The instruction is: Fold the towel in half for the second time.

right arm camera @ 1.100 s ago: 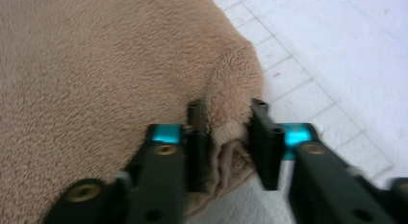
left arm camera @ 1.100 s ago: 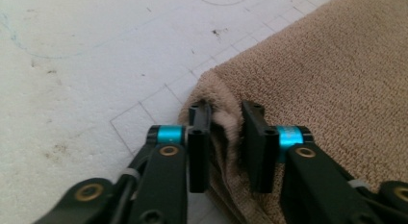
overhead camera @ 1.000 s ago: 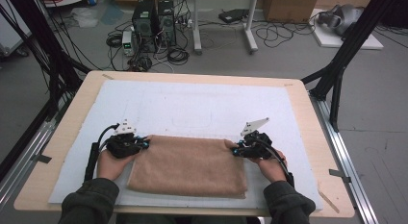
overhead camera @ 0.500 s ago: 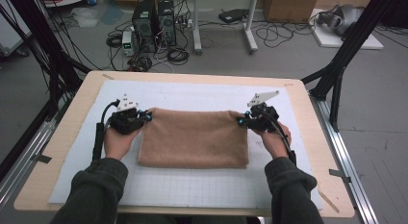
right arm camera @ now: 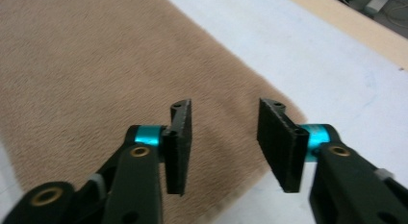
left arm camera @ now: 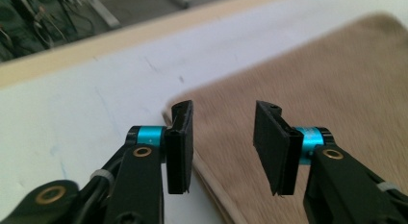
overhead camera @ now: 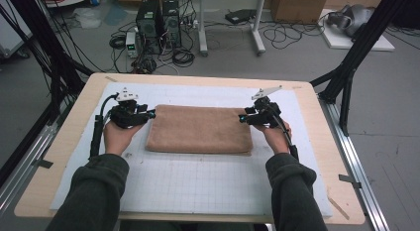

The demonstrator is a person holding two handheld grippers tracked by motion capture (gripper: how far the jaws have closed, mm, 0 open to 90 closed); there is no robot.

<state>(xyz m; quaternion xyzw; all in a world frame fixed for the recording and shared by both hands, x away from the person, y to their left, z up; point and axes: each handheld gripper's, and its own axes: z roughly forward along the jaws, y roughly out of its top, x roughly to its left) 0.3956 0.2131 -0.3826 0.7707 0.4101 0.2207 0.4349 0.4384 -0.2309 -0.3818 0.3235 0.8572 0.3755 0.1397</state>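
A folded tan towel [overhead camera: 199,129] lies flat on the desk [overhead camera: 64,142]. The left gripper [overhead camera: 148,114] and right gripper [overhead camera: 241,119] hover at its far corners, apparently just above it. Both have just been opening, their jaws apart with nothing between them.

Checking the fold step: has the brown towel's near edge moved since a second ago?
Yes. The brown towel is folded away from the person: its near edge now lies farther up the white mat, leaving more bare grid in front of it.

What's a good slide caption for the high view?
Left gripper and right gripper, jaws just opened, flank the folded brown towel on the white mat.
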